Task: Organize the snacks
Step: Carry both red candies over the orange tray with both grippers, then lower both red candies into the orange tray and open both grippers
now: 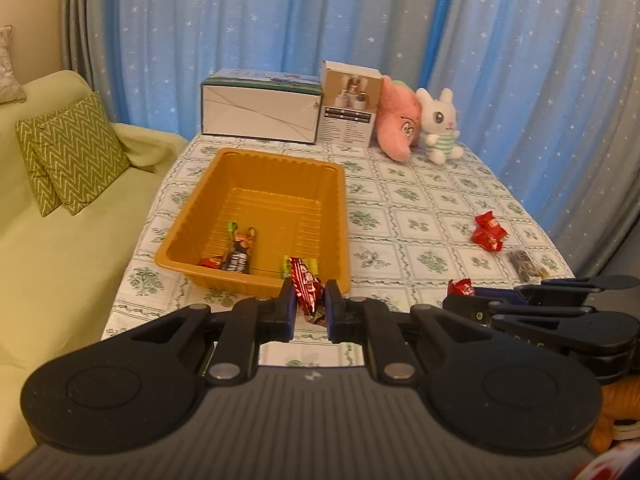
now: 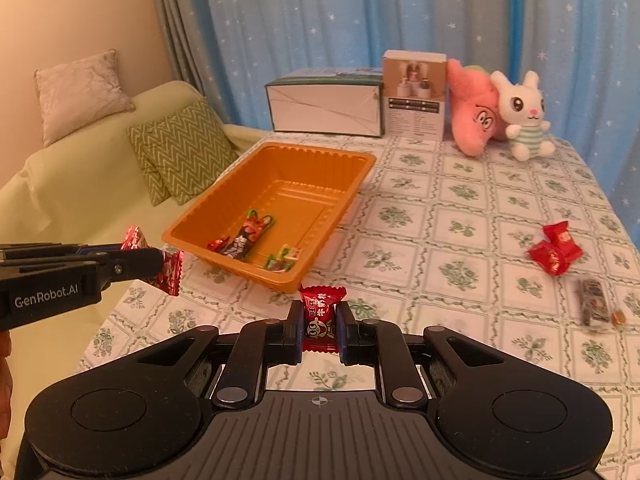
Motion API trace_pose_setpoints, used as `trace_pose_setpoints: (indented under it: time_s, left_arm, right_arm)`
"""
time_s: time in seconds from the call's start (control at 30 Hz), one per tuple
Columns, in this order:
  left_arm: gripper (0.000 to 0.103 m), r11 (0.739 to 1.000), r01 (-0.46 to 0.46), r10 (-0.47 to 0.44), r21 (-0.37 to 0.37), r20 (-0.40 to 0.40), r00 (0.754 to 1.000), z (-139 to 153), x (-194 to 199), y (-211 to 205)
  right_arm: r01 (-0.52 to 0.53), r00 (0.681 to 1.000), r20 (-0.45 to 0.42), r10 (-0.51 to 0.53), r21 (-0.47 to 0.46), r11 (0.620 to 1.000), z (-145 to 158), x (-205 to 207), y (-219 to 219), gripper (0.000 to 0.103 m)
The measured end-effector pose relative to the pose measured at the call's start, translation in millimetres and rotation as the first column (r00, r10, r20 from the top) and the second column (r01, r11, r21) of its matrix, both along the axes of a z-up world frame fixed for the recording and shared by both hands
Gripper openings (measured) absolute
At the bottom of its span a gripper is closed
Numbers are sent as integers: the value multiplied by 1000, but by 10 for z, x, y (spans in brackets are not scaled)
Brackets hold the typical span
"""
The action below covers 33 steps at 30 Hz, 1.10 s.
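Observation:
An orange tray sits on the table's left half and holds several wrapped snacks. My left gripper is shut on a red snack packet, held just in front of the tray's near rim; it also shows in the right wrist view. My right gripper is shut on a red wrapped candy, held above the table near the tray's near corner. Two red candies and a dark wrapped snack lie loose on the right.
At the back stand a white box, a smaller carton, a pink plush and a white bunny plush. A green sofa with cushions borders the table on the left. Blue curtains hang behind.

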<state>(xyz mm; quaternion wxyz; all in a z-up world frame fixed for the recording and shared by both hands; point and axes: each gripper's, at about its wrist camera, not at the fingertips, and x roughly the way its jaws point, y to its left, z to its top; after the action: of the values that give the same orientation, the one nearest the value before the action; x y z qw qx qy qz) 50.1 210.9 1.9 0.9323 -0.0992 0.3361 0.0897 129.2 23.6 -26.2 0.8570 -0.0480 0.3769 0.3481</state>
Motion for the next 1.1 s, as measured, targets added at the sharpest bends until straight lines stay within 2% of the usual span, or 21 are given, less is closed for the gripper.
trace_pose_setpoints:
  time_s: [0.4,0.83,1.1]
  left_arm:
    - [12,1000,-17,17,2,-11,1000,-52,234,414]
    - [12,1000,20,-20,0,-36,999,-208,739,827]
    - [12,999,49,-48,8,-65,997,-351,1017,936]
  right_arm:
    - [-44,999,-26,44,-5,999,-117,208,395,17]
    - [-63,997,-44,64,14,998,-191,641,895,16]
    - [-61,996,-57,61,10,998,-276,879,1066,16]
